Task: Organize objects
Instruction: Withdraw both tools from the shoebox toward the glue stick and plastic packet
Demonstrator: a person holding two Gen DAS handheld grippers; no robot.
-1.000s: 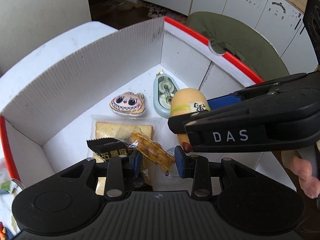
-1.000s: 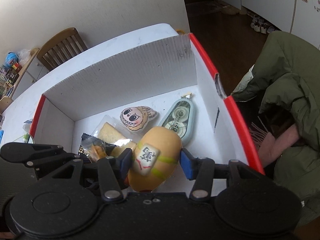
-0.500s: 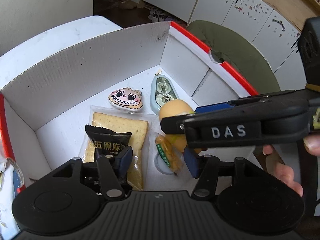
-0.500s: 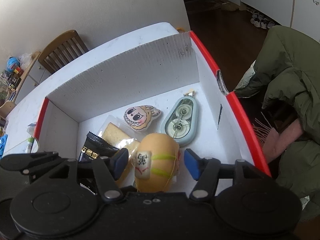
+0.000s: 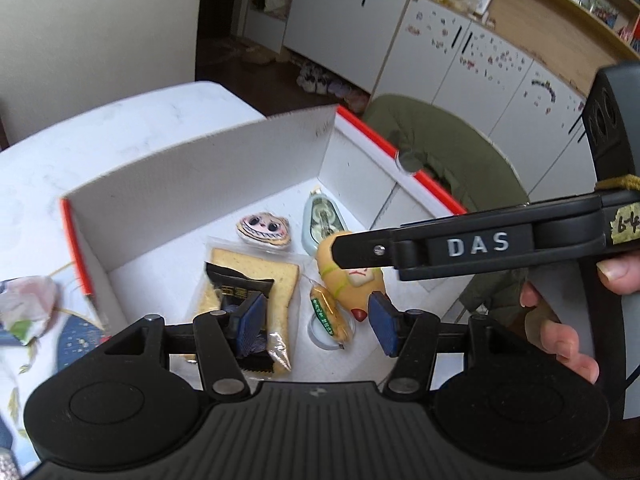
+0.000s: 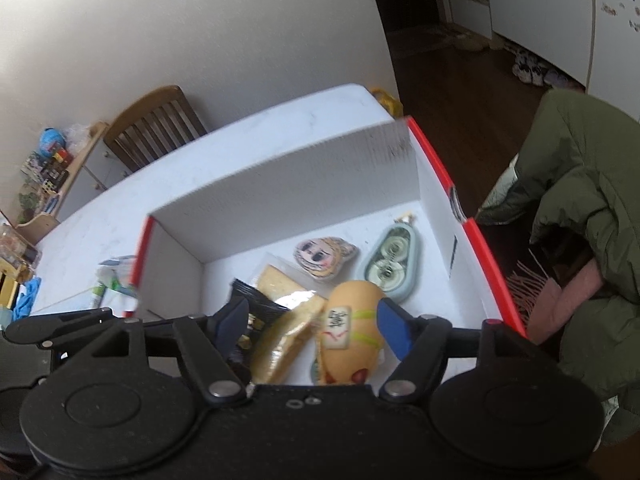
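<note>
The table (image 6: 208, 168) is white, and on it stands the box (image 5: 192, 184), white corrugated card with red rims, open at the top; everything else is told from this box. Outside its right wall a green coat (image 6: 580, 216) hangs over a seat, and outside its left wall crumpled wrappers (image 5: 24, 308) lie on the table. Inside, on the box floor, the largest thing is a cracker (image 5: 280, 280) in clear wrap, lying flat toward the near left. A black packet (image 5: 236, 284) lies on top of the cracker's near end. The bun toy (image 6: 352, 336), tan with green stripes and a label, lies on the floor toward the near right wall, touching or overlapping a small round cup (image 5: 320, 332). A correction tape (image 6: 394, 260), pale green, lies near the far right corner, just beyond the toy. A cartoon face (image 6: 324, 256) lies near the far wall, left of the tape. A small orange snack (image 5: 326, 312) in clear wrap lies across the cup, between cracker and toy. The left gripper (image 5: 316, 320) hangs over the box's near edge with its jaws spread, nothing between the pads. The right gripper (image 6: 312, 330) hangs over the toy; its jaws have just been opening and stand wide, the toy lying below and between them, the pads clear of it.
</note>
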